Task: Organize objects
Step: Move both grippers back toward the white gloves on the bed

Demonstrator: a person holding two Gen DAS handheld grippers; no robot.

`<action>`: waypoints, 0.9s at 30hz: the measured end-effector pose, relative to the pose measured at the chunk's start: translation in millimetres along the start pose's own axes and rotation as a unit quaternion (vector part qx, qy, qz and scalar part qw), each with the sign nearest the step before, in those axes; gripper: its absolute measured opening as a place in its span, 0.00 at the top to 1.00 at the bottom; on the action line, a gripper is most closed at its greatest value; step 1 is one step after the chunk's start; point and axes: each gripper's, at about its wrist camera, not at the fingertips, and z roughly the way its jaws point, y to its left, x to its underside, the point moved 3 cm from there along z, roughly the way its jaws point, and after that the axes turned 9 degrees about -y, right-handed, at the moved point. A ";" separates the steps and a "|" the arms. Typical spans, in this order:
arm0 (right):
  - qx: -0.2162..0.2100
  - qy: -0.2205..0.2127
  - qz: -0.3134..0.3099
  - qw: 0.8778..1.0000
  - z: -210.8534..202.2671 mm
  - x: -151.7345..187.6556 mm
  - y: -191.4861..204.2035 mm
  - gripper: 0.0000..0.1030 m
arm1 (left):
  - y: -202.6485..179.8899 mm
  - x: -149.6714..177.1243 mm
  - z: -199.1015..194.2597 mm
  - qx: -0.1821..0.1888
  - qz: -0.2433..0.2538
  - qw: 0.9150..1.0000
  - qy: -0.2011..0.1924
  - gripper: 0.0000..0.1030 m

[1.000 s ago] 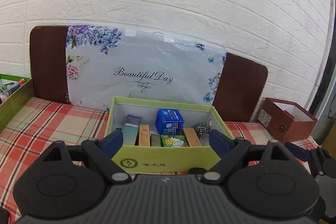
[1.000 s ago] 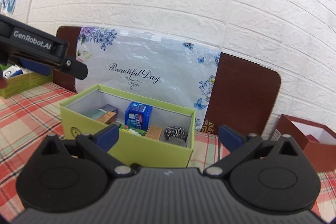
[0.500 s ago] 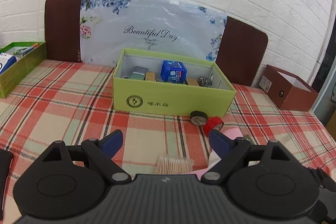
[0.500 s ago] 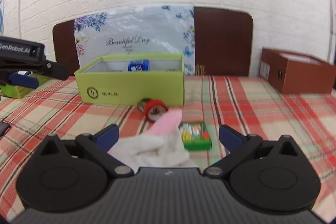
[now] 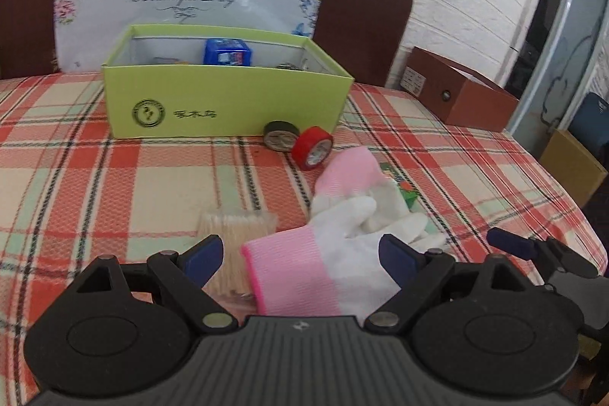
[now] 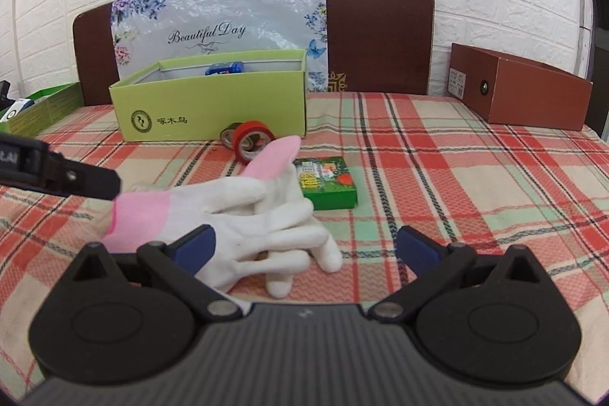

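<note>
Ahead of the left gripper (image 5: 300,255), whose fingers stand wide apart with nothing clamped, a white glove with a pink cuff (image 5: 304,273) lies on the checked tablecloth (image 5: 95,185), its cuff between the blue pads. Just left of that cuff sits a clear box of toothpicks (image 5: 234,234). A second glove (image 5: 348,174) lies beyond it, partly covering a small green packet (image 5: 409,193). Farther ahead, a black tape roll (image 5: 281,136) and a red tape roll (image 5: 313,147) touch each other just before the green box (image 5: 224,101), which holds a blue packet (image 5: 227,52). Bare cloth lies open to the left; the table edge falls away to the right, where part of the right gripper shows.

Before the right gripper (image 6: 306,248), also spread open and empty, the white glove fingers (image 6: 266,227) lie between and just ahead of its pads. The small green packet (image 6: 329,181) sits just beyond, touching the gloves, with the tape rolls (image 6: 249,139) and green box (image 6: 213,101) behind. Open cloth stretches ahead and right toward a brown box (image 6: 521,90). The left gripper's finger (image 6: 76,179) reaches in from the left over the pink cuff.
</note>
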 end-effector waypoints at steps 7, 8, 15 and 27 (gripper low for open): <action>0.018 0.005 -0.006 1.000 -4.2 4.7 -10.7 0.00 | -13.4 1.4 38.3 0.053 0.033 0.998 0.029 0.24; 0.018 0.006 -0.005 1.000 -4.5 5.6 -11.8 0.00 | -12.0 3.5 39.3 0.066 0.024 0.997 0.036 0.48; 0.023 0.015 0.006 1.000 -2.4 10.5 -15.7 0.00 | -0.9 25.8 11.5 0.069 0.015 0.995 0.065 1.00; 0.015 0.020 0.003 1.000 -1.5 13.7 -10.0 0.00 | 0.2 -7.4 28.2 0.044 0.076 0.996 0.025 0.35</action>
